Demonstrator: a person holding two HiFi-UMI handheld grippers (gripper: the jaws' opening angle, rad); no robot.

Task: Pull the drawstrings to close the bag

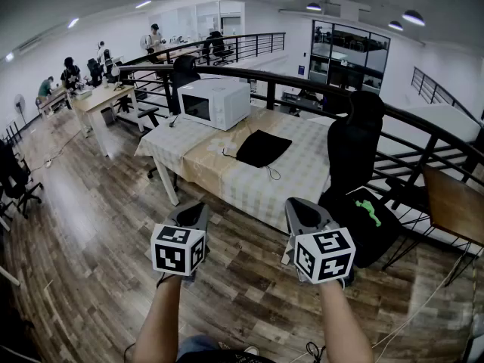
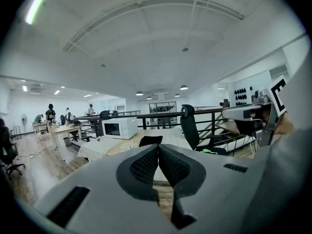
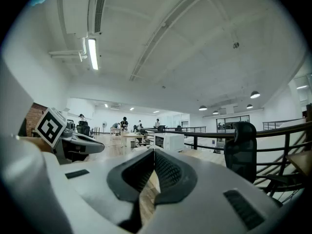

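black bag (image 1: 262, 148) flat on table (image 1: 302, 174), both grippers closed, empty, well short

There is one black bag (image 1: 263, 147), one microwave (image 1: 215, 102), one cloth-covered table (image 1: 302, 176), and perhaps five distant people (image 1: 70, 70), too small to count surely.

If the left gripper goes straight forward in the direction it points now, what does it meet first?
Most likely the cloth-covered table, near its front edge, short of the black bag. Between the left gripper, jaws shut, and that edge lies only wooden floor; depth is hard to judge.
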